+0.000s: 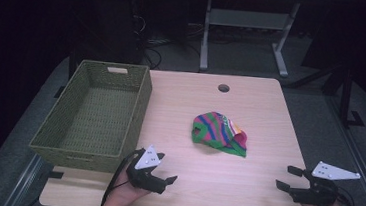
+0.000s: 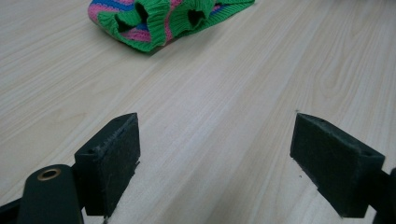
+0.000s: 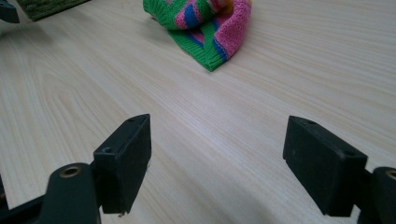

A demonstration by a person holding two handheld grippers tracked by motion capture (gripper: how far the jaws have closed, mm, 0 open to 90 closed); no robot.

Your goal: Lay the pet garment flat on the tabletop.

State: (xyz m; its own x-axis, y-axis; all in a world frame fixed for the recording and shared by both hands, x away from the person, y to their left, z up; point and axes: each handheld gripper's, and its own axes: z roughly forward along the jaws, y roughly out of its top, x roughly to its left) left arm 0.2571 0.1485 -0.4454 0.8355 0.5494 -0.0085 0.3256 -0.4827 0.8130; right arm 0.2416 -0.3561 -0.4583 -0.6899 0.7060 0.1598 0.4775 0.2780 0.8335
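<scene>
A crumpled knitted garment [image 1: 219, 132] with green, pink and blue stripes lies near the middle of the wooden table [image 1: 243, 188]. My left gripper [image 1: 165, 168] rests low at the front left, open, jaws wide apart with nothing between them, pointing toward the garment [image 2: 159, 21]. At the front right my right gripper [image 1: 287, 177] is open too, aimed left toward the garment [image 3: 205, 28]. Both grippers [image 2: 215, 154] [image 3: 217, 158] hover just over bare wood, well short of the cloth.
A green woven basket [image 1: 135, 104] stands on the table's left side, with nothing inside; its corner [image 3: 46, 7] peeks in at the right gripper view's top left. A round cable hole [image 1: 223, 88] sits near the far edge. Desk legs [image 1: 206, 35] stand behind.
</scene>
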